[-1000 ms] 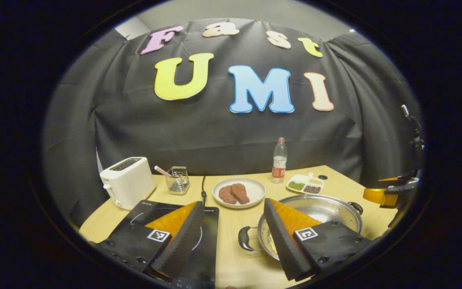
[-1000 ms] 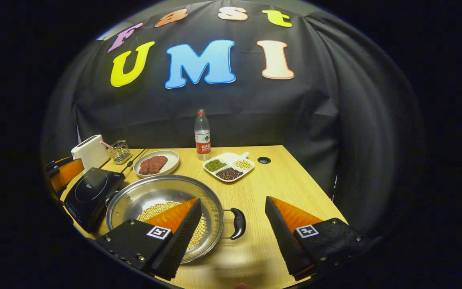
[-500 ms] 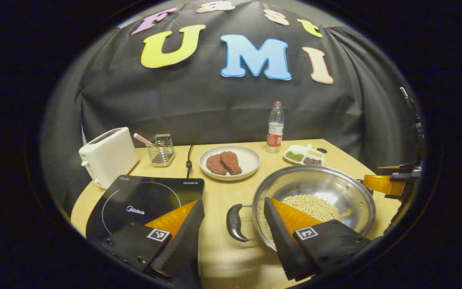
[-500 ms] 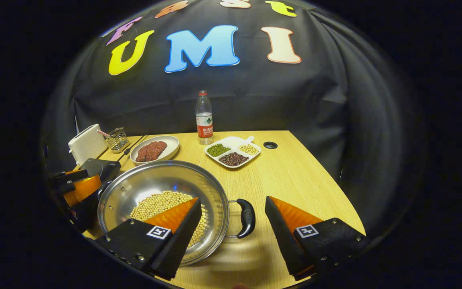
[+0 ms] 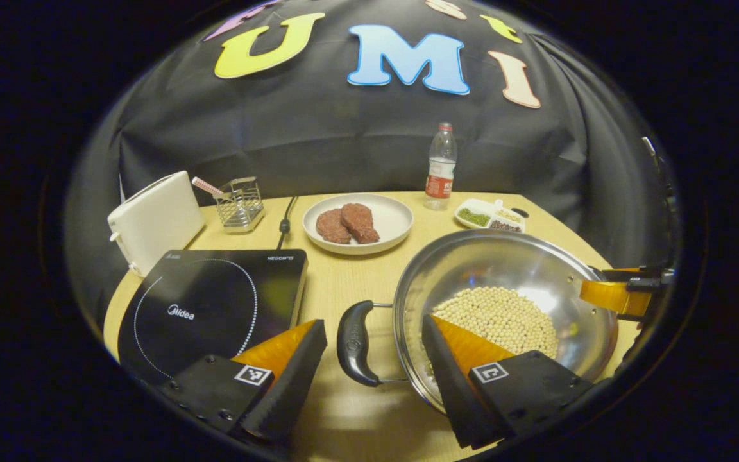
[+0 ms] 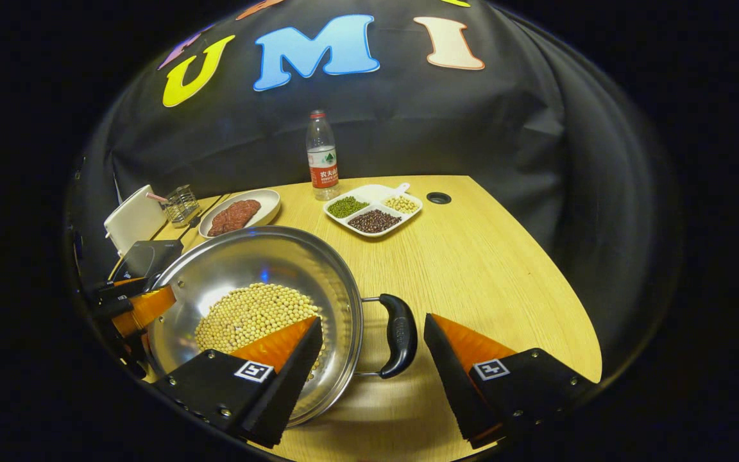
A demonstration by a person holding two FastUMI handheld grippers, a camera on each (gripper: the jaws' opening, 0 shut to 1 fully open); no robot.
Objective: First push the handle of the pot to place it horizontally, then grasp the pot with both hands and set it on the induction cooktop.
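Note:
A steel pot (image 5: 504, 269) (image 6: 247, 263) holding pale beans sits on the wooden table, right of the black induction cooktop (image 5: 209, 308) (image 6: 145, 256). Its two black handles point sideways. My left gripper (image 5: 374, 378) is open, its fingers on either side of the pot's left handle (image 5: 355, 343), a little short of it. My right gripper (image 6: 373, 375) is open around the right handle (image 6: 398, 333) in the same way. Each gripper also appears at the far side of the pot in the other's view: the right gripper (image 5: 620, 292), the left gripper (image 6: 132, 305).
Behind the pot stand a plate of meat (image 5: 358, 221), a water bottle (image 5: 440, 167) and a divided dish of beans (image 6: 373, 208). A white toaster (image 5: 154, 218) and a wire holder (image 5: 238, 202) sit behind the cooktop. The table's right edge (image 6: 575, 321) is near.
Both grippers have come lower and closer to the pot, so each handle now lies nearer between the open fingers. The pot has not moved.

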